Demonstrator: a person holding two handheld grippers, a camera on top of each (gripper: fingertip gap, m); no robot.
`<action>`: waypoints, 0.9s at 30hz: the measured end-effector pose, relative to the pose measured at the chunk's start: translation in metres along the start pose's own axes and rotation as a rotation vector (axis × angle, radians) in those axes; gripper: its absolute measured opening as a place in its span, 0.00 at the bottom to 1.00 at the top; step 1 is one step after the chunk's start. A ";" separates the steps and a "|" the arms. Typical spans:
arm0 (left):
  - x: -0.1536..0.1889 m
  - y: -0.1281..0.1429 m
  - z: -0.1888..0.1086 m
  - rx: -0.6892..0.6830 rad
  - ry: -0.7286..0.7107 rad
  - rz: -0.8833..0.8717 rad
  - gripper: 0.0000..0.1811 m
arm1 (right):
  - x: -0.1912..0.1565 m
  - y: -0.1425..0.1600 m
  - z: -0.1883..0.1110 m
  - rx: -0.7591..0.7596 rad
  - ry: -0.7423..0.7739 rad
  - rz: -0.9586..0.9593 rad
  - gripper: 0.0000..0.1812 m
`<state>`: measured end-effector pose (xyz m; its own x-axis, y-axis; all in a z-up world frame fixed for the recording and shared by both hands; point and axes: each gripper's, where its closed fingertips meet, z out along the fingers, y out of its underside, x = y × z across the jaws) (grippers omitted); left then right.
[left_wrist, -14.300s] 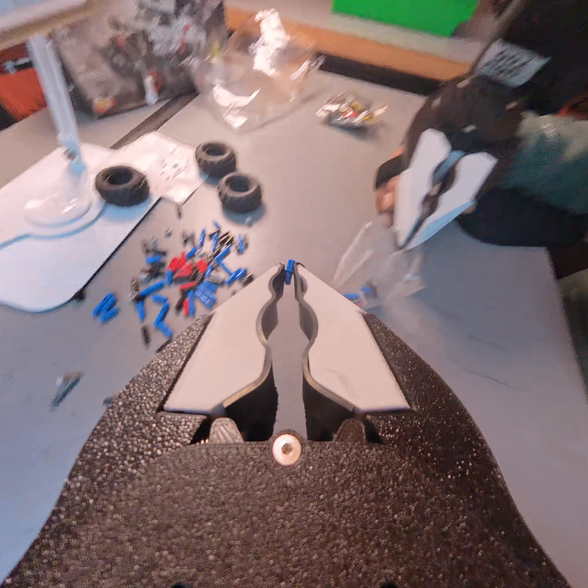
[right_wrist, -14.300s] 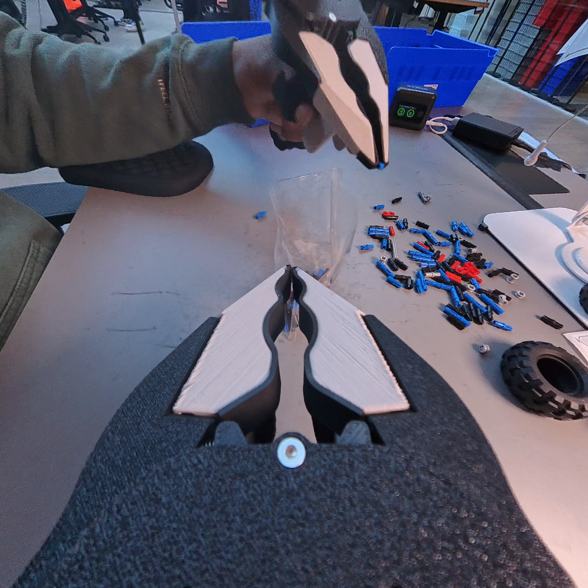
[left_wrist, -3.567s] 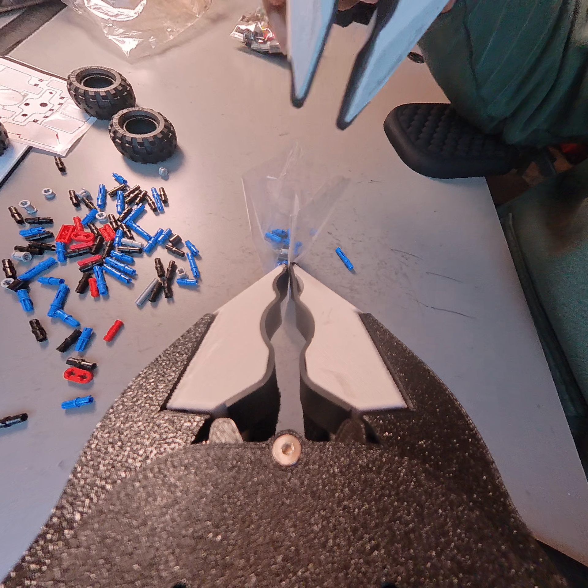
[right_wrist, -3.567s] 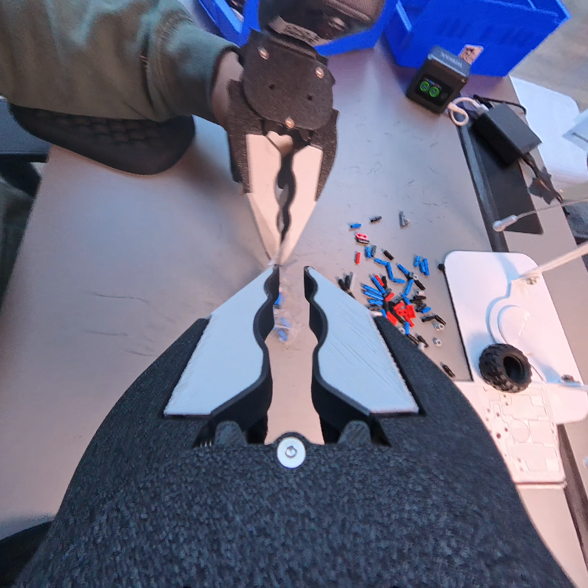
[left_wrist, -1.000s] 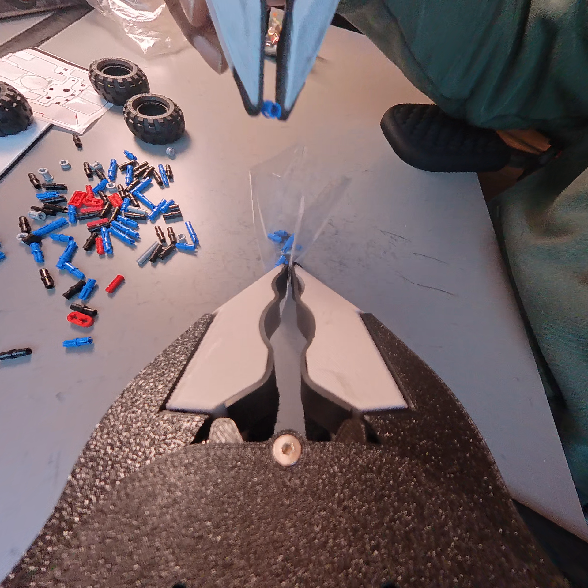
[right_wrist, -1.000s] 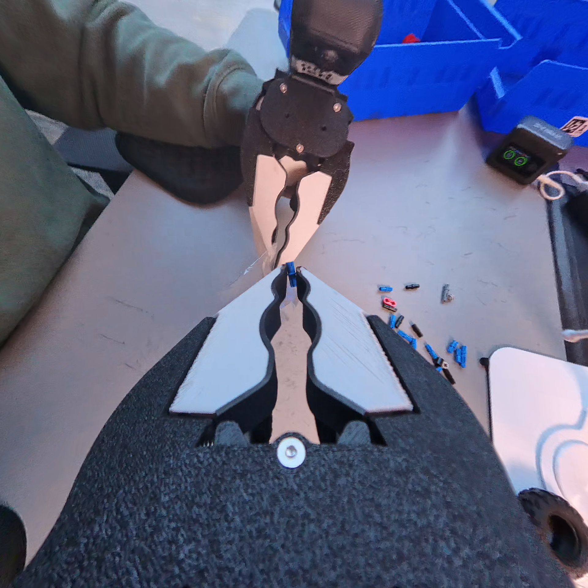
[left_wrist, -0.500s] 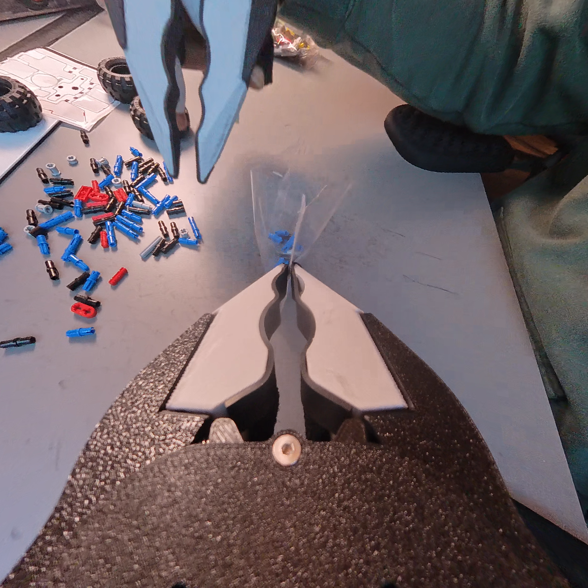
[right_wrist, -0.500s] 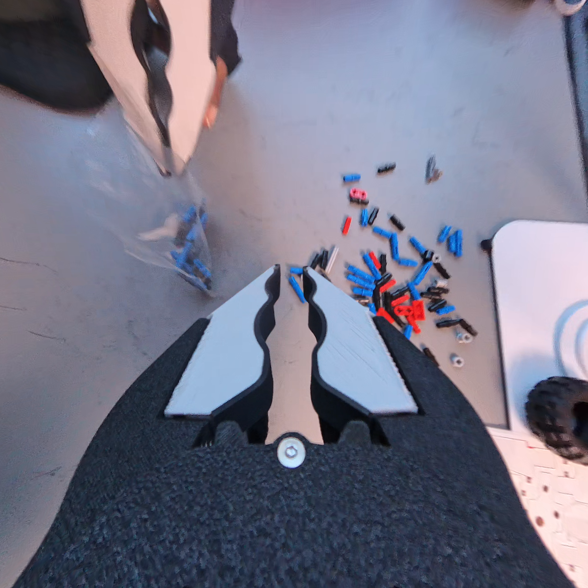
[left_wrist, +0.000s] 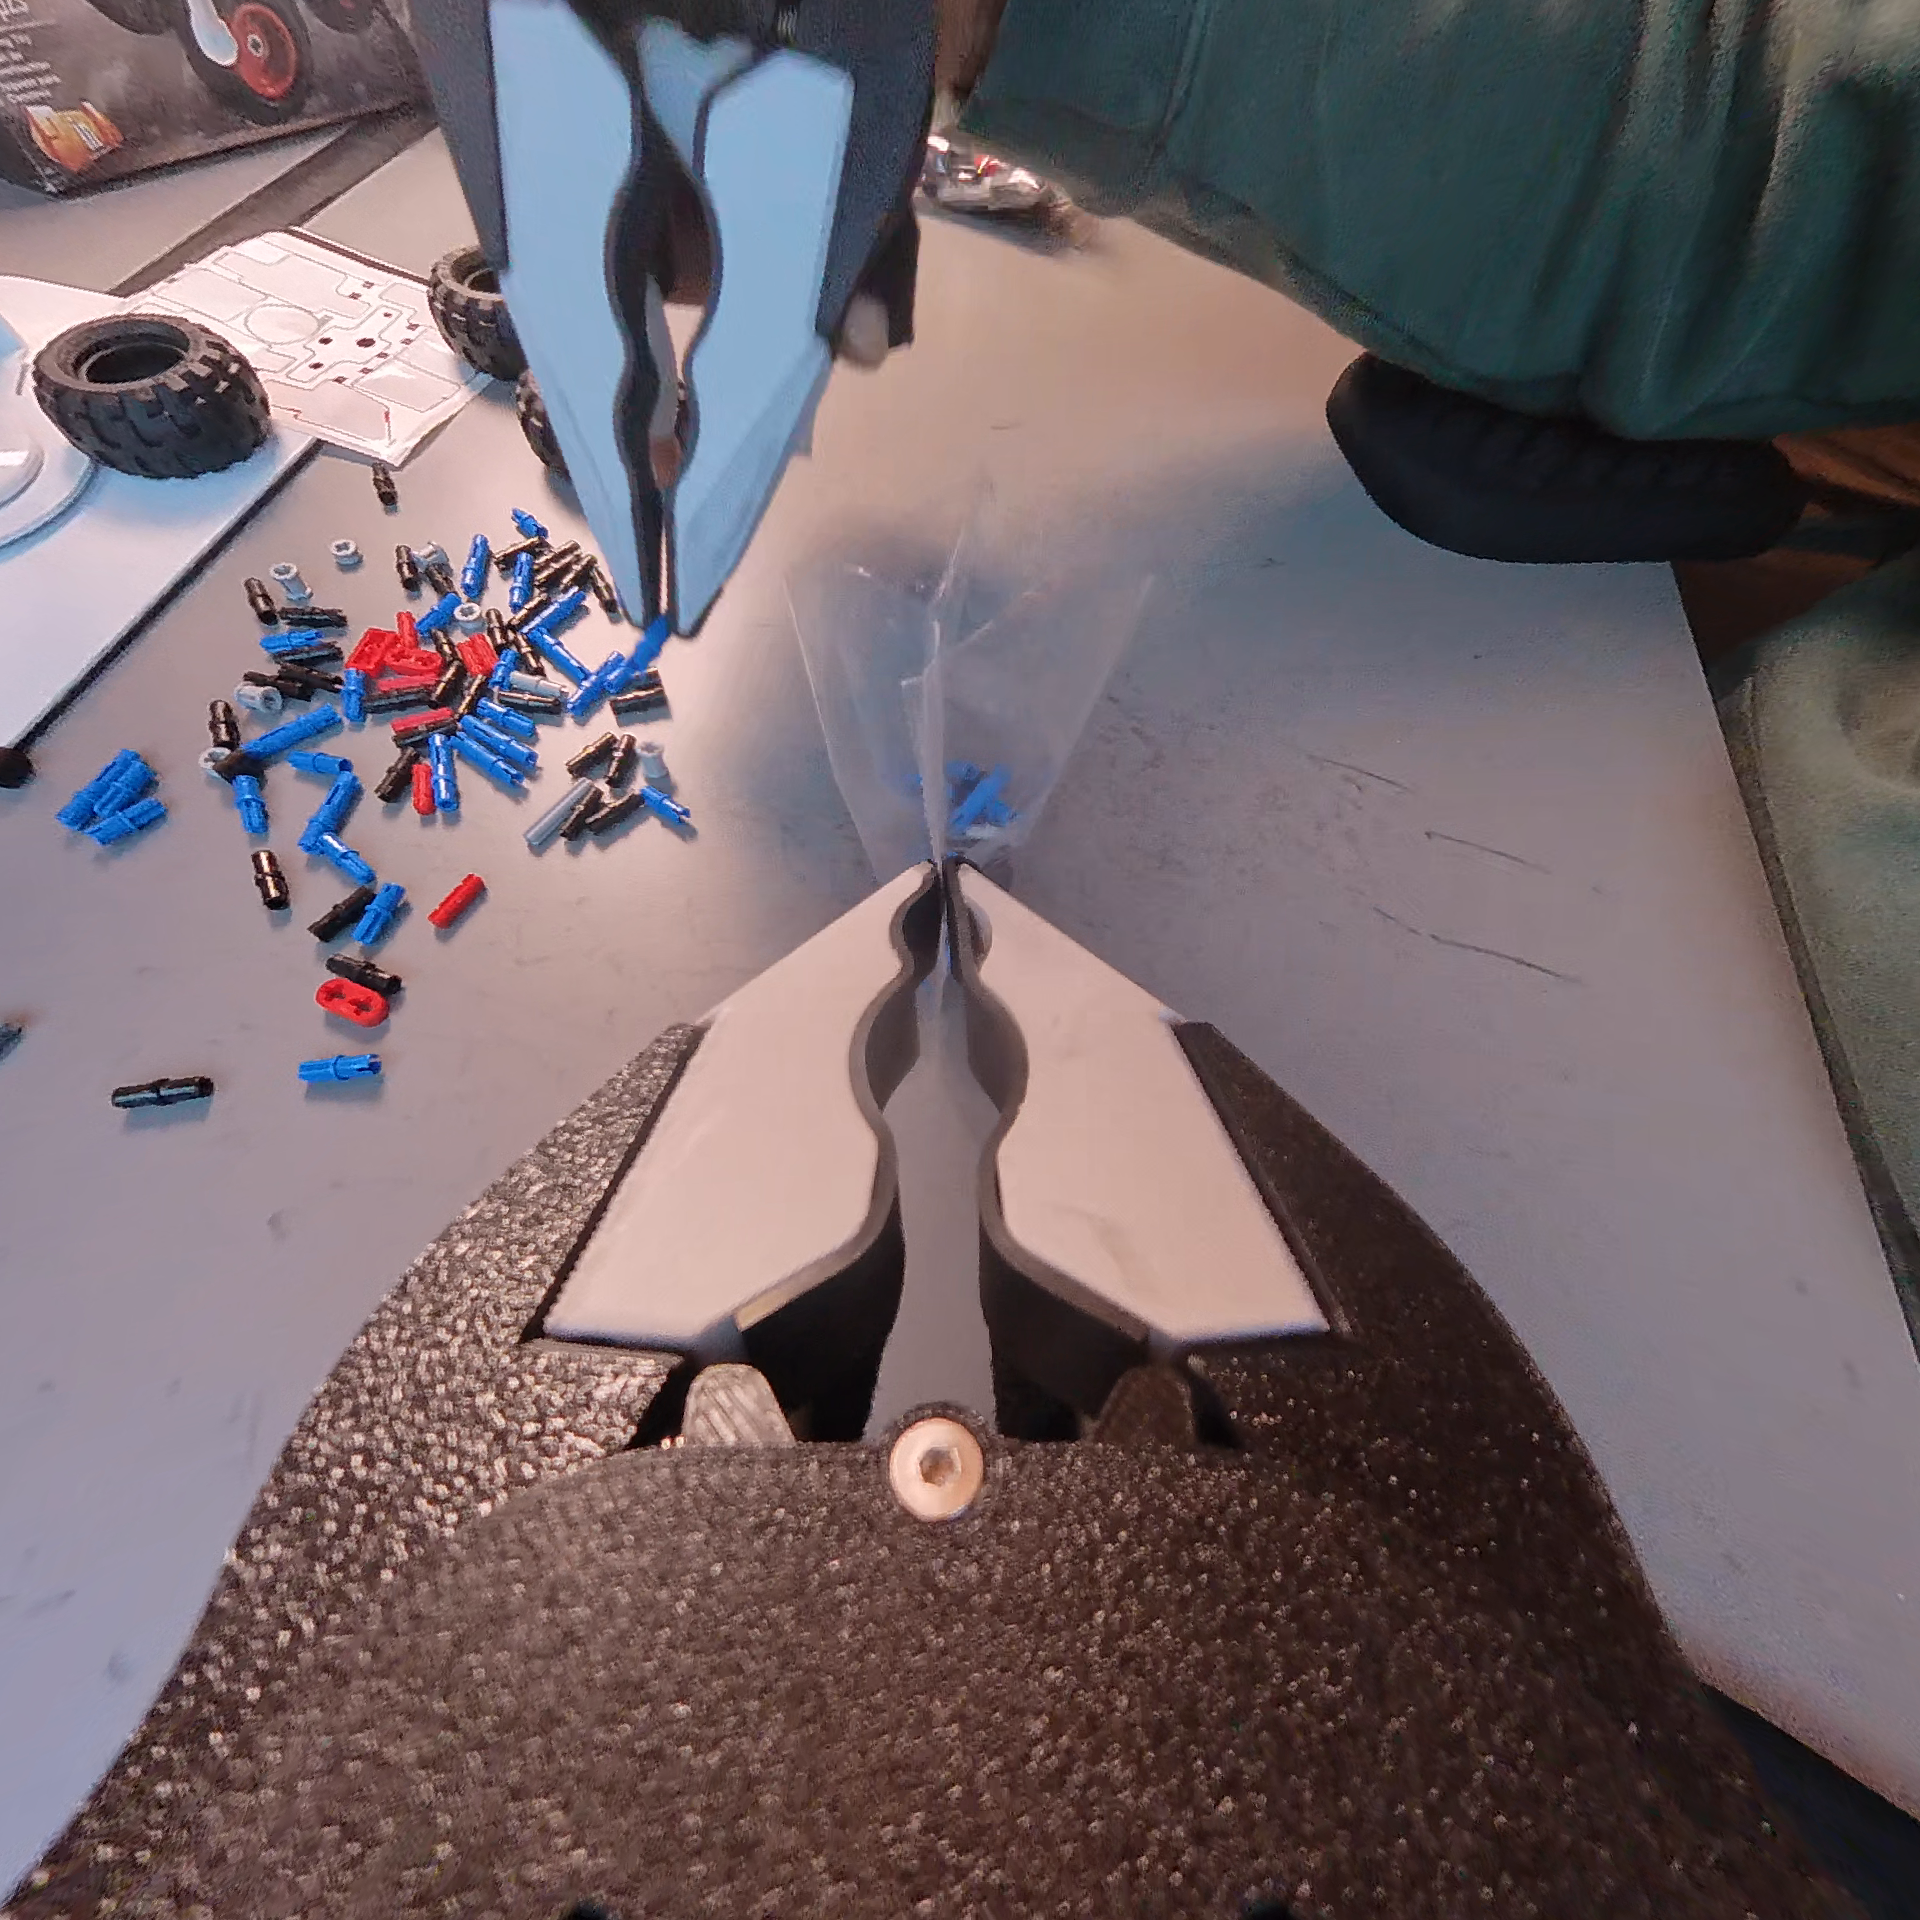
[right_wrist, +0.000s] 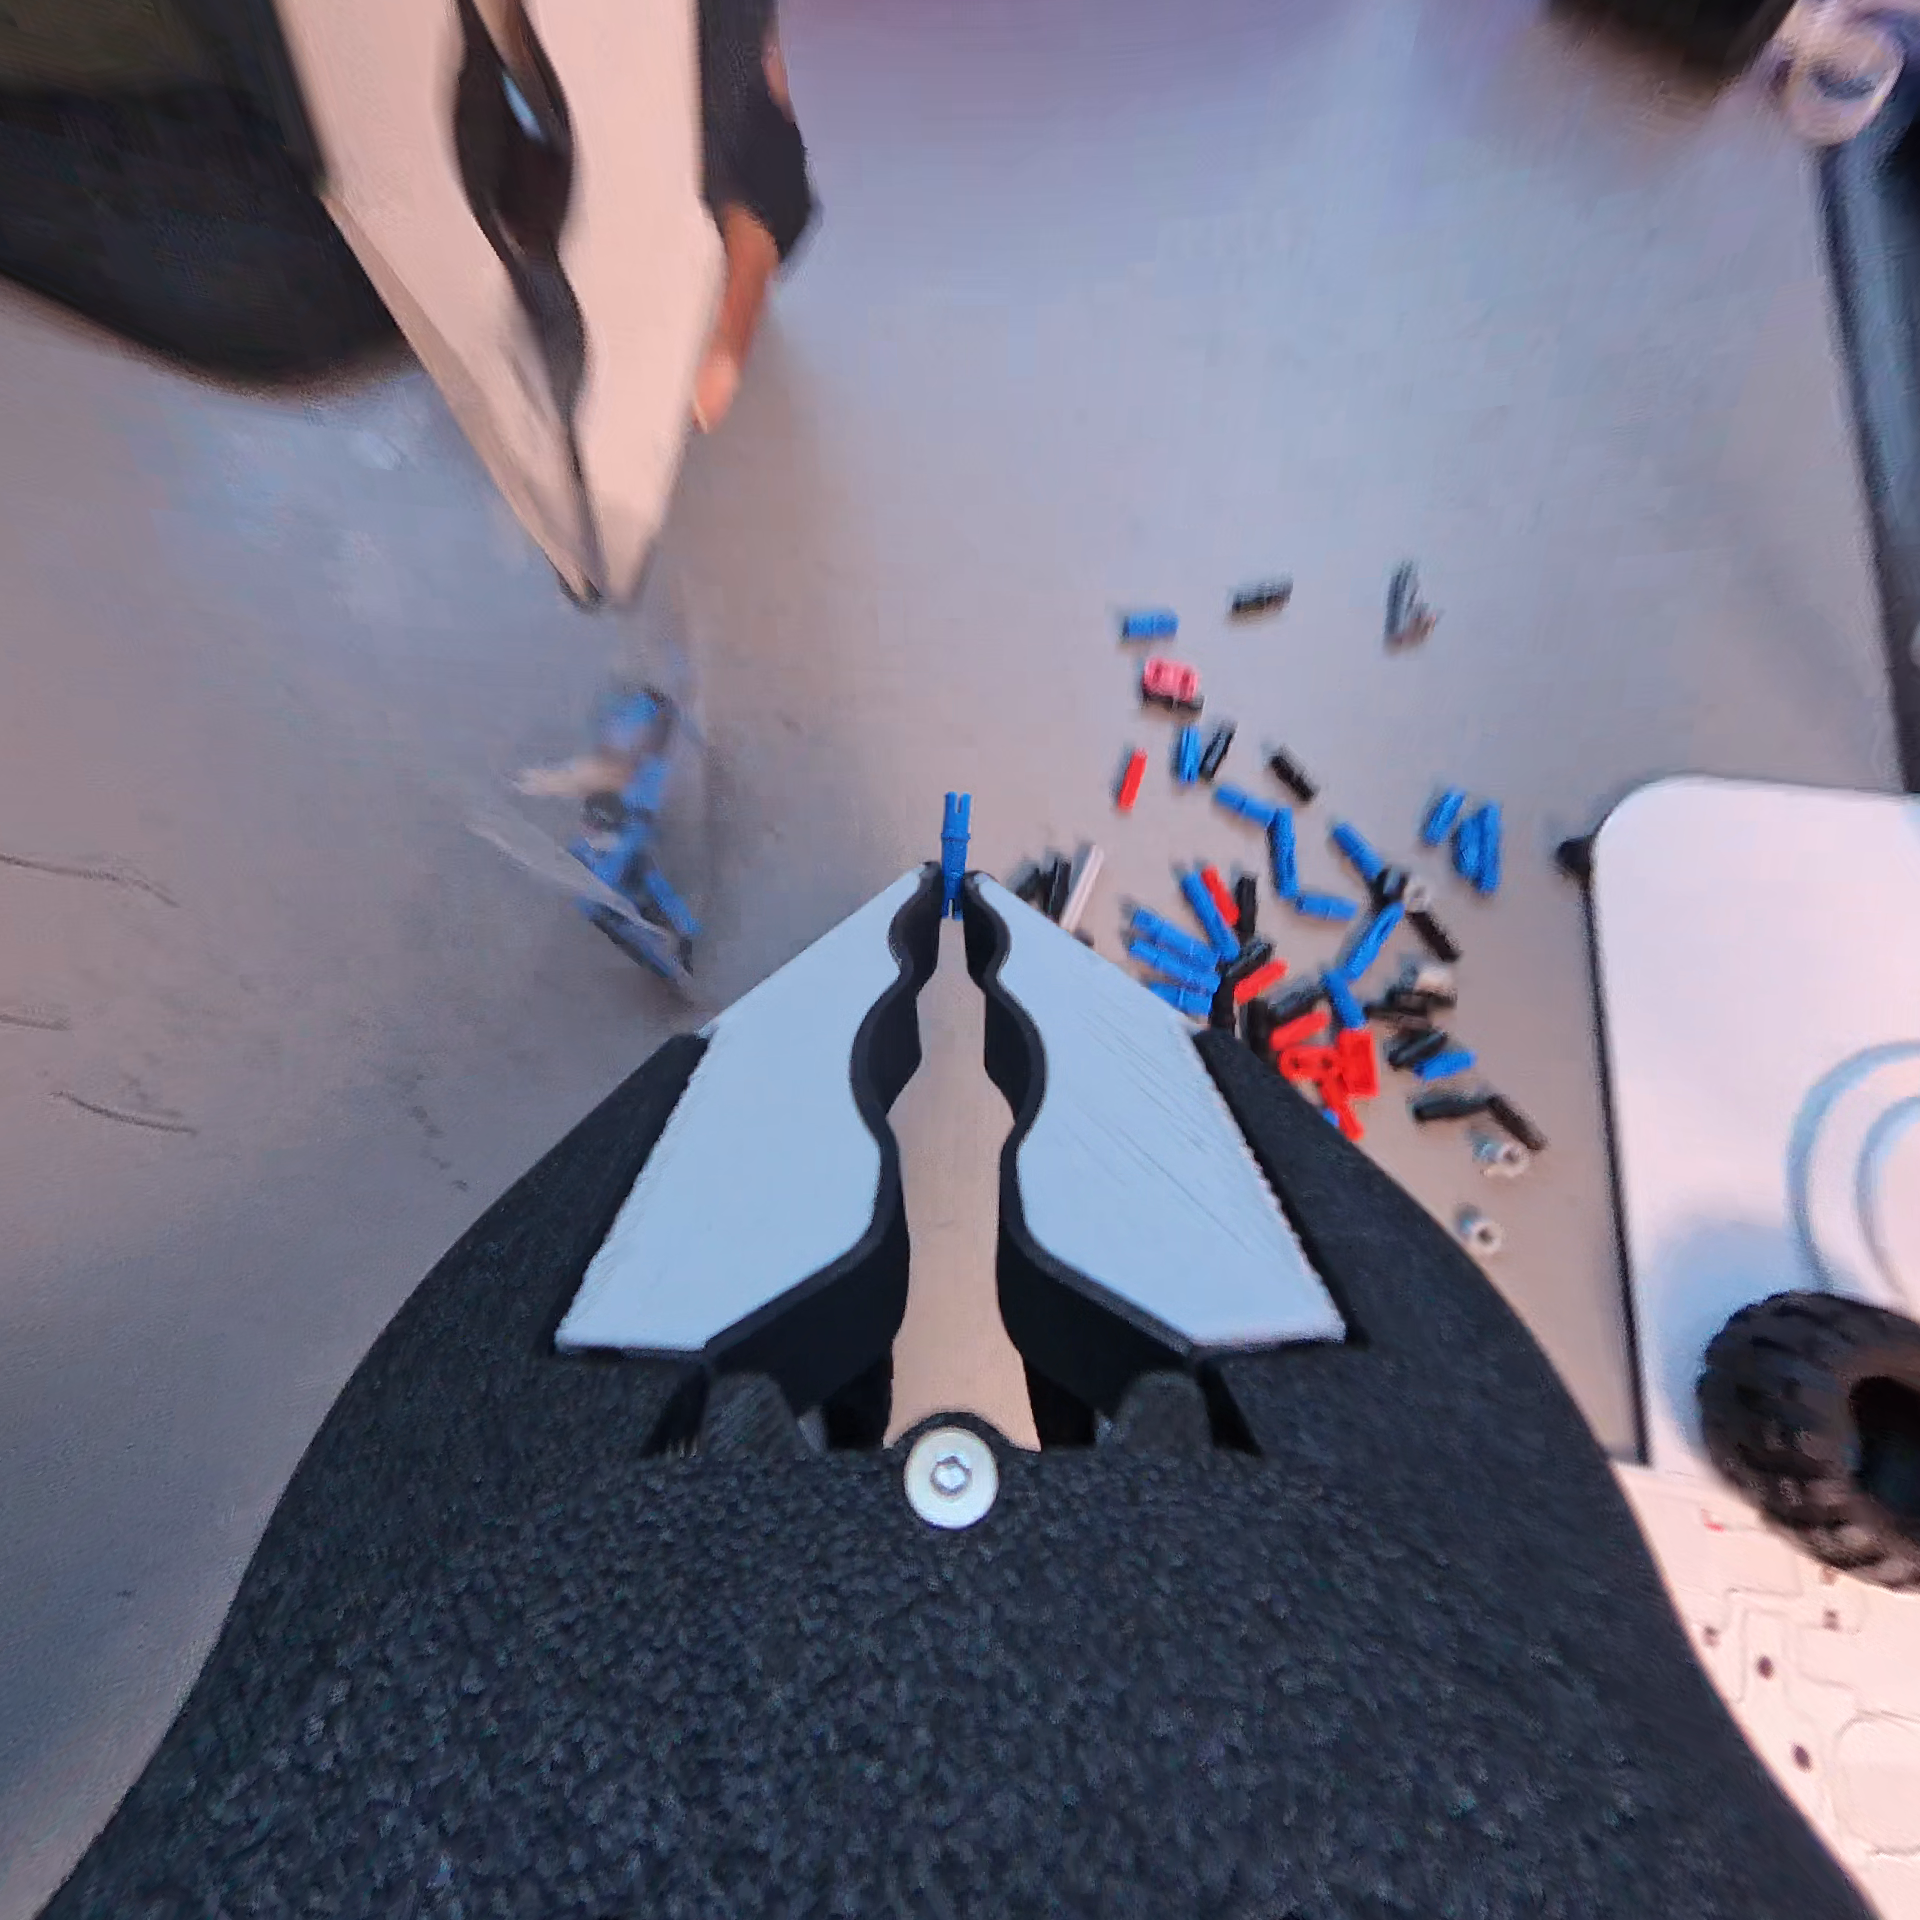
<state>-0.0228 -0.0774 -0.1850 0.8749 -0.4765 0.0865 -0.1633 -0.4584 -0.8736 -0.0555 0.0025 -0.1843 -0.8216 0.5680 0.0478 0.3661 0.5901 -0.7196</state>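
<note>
- Blue pin (right_wrist: 953, 854) pinched upright at the closed tips of the right gripper (right_wrist: 951, 883), above the scattered pins (left_wrist: 416, 707)
- Left gripper (left_wrist: 943, 868) clamps the clear bag (left_wrist: 956, 707) on the grey table (left_wrist: 1351, 831)

A small blue pin (right_wrist: 953, 854) stands upright, pinched between the right gripper's (right_wrist: 951, 883) jaws.
</note>
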 end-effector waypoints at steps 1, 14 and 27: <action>-0.001 0.000 0.000 0.002 -0.011 0.004 0.00 | -0.004 -0.020 -0.011 0.062 -0.005 -0.018 0.02; -0.005 0.002 -0.005 0.021 -0.058 0.002 0.00 | -0.045 -0.060 -0.010 0.006 -0.100 -0.157 0.13; -0.008 0.006 -0.012 0.017 -0.073 0.004 0.00 | 0.012 0.037 0.035 -0.186 0.007 0.014 0.06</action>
<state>-0.0366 -0.0855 -0.1853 0.9051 -0.4225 0.0481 -0.1601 -0.4435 -0.8819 -0.0672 0.0107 -0.2348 -0.8133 0.5802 0.0442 0.4520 0.6778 -0.5798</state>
